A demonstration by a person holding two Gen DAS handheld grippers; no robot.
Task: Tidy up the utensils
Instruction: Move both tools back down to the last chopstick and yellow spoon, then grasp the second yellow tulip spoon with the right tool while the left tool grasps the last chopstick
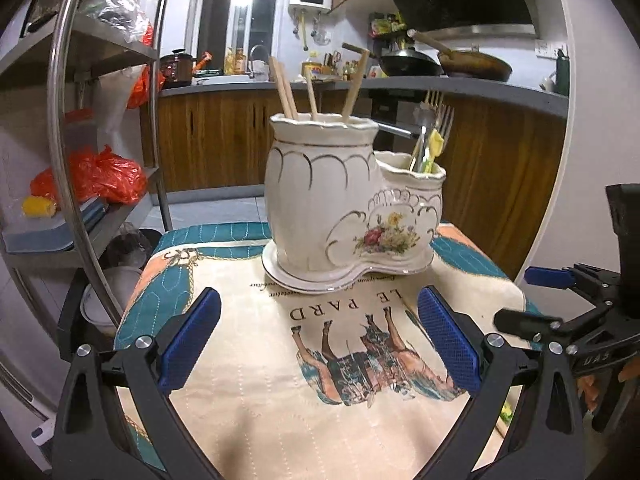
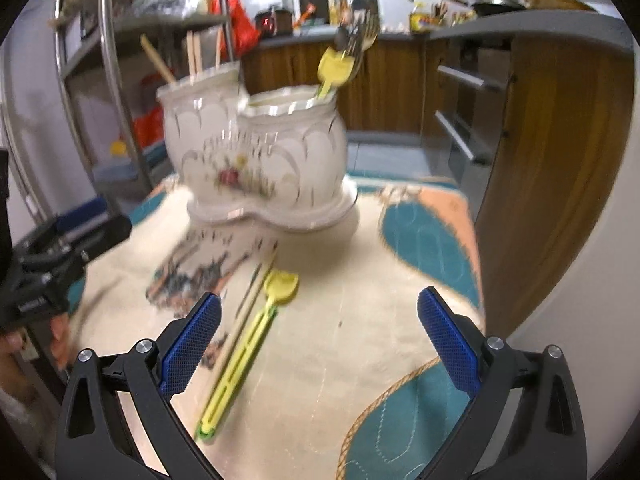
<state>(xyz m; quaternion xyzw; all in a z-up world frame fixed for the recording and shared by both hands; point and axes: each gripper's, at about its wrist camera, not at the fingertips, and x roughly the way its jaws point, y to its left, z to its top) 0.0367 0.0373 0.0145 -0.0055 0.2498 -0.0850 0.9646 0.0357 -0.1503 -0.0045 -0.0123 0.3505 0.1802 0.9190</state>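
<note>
Right gripper (image 2: 318,344), jaws spread and empty, is hovering over the yellow spoon (image 2: 256,340) and chopstick (image 2: 248,316) lying side by side on the cloth (image 2: 360,300), long axes pointing toward the holder (image 2: 264,160); left gripper (image 1: 318,344), also spread, is sitting farther off.

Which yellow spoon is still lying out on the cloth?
The yellow spoon beside the loose chopstick, before the right tool; the other yellow spoon stands in the holder's lower compartment.
</note>
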